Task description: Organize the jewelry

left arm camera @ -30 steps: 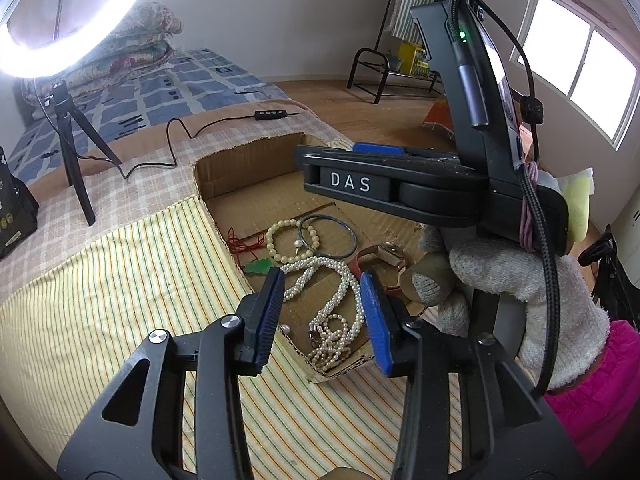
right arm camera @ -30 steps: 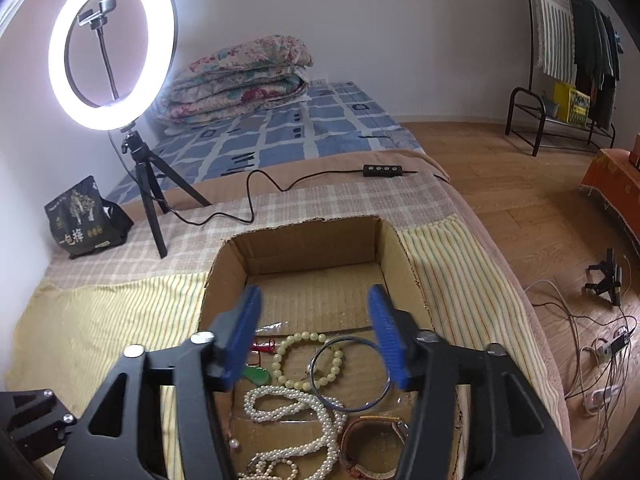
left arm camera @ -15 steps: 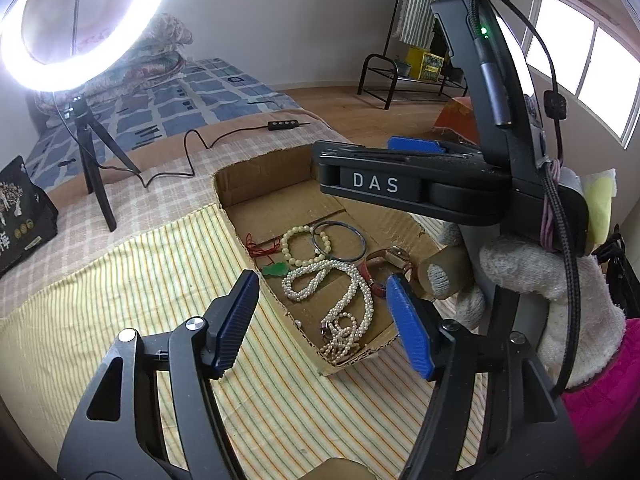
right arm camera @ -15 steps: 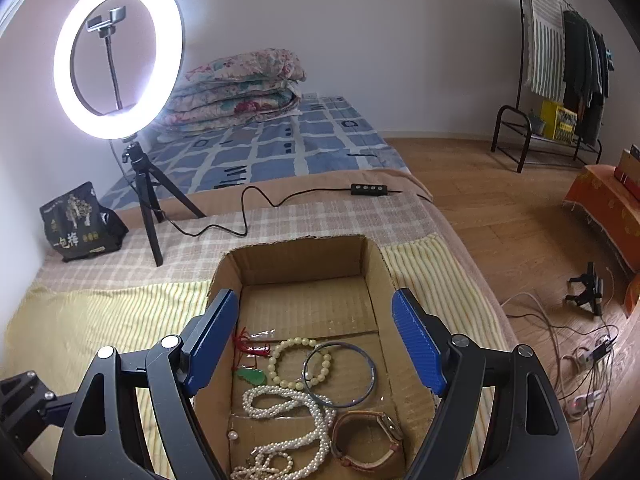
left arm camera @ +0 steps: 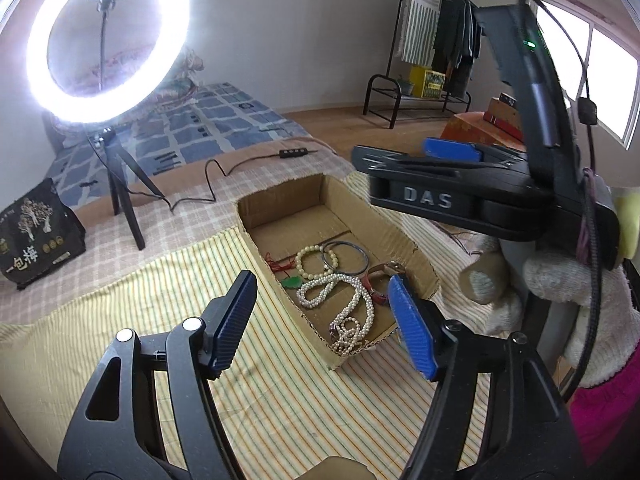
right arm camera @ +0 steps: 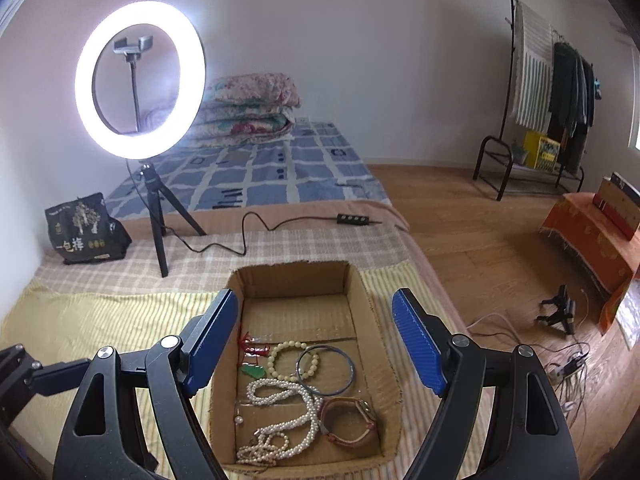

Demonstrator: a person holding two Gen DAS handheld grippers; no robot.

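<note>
A shallow cardboard box lies on the striped cloth and holds jewelry: a long pearl necklace, a pale bead bracelet, a metal bangle, a watch with a reddish strap, a green pendant on red cord. My left gripper is open and empty above the box's near left corner. My right gripper is open and empty above the box; its body shows in the left wrist view.
A lit ring light on a tripod stands at the back left with its cable and switch. A black bag sits at the far left. Folded quilts lie behind; the bed edge and wood floor are to the right.
Both grippers have opened wide and pulled up and back from the box, so more of the room and the whole box now show. The jewelry has not moved.
</note>
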